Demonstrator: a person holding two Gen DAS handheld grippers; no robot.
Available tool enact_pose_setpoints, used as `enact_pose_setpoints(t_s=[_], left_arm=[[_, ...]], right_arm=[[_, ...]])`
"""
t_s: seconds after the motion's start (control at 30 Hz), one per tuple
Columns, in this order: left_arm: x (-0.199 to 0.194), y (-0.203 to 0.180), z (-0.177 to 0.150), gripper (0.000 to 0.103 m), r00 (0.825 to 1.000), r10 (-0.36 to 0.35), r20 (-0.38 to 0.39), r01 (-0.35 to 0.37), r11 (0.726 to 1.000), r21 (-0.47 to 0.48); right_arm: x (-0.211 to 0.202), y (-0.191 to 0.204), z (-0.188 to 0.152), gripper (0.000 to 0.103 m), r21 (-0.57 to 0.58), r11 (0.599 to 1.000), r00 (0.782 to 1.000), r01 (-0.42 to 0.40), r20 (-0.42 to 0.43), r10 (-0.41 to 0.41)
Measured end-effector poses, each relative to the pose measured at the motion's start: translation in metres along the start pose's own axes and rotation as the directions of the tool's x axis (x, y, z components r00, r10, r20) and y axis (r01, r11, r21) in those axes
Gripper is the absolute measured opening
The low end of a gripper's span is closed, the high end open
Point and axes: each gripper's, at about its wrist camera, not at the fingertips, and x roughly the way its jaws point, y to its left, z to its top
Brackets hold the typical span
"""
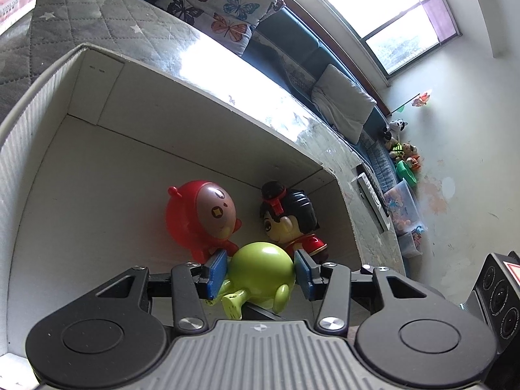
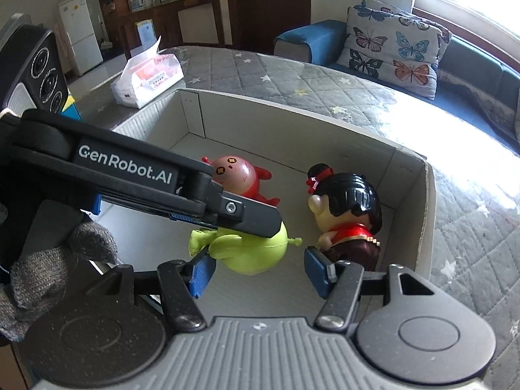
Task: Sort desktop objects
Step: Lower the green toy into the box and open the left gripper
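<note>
A white cardboard box (image 1: pixel 195 123) (image 2: pixel 292 130) holds three toys. The green round toy (image 1: pixel 260 269) (image 2: pixel 256 253) sits between the blue pads of my left gripper (image 1: pixel 260 274), which is shut on it. Behind it lie a red round-headed toy (image 1: pixel 201 214) (image 2: pixel 237 175) and a black-haired doll in a red dress (image 1: pixel 292 217) (image 2: pixel 351 214). In the right wrist view the left gripper's finger (image 2: pixel 253 216) crosses over the green toy. My right gripper (image 2: pixel 258 273) hovers open just in front, its pads bare, the right pad close to the doll.
The box stands on a grey quilted cover (image 2: pixel 325 87). A tissue pack (image 2: pixel 149 74) lies beyond the box's far left corner. A butterfly pillow (image 2: pixel 393 45) and blue sofa sit behind. A gloved hand (image 2: pixel 48 276) is at the left.
</note>
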Motion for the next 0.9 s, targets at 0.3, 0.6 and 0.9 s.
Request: enact_pose_setpoints(t_s=[0.3, 0.6, 0.9], left_arm=[[-0.004, -0.003, -0.002, 0.048, 1.0, 0.001, 0.006, -0.001, 1.0, 0.007], [-0.007, -0.003, -0.002, 0.048, 1.0, -0.004, 0.023, 0.004, 1.0, -0.001], [-0.022, -0.007, -0.007, 0.048, 0.998, 0.008, 0.064, -0.009, 1.0, 0.012]], right_arm=[[-0.007, 0.001, -0.002, 0.068, 0.016, 1.0, 1.0, 0.002, 0.025, -0.002], [-0.01, 0.003, -0.004, 0.069, 0.022, 1.0, 0.999, -0.006, 0.033, 0.005], [-0.016, 0.005, -0.009, 0.069, 0.044, 0.999, 0.998, 0.012, 0.065, -0.015]])
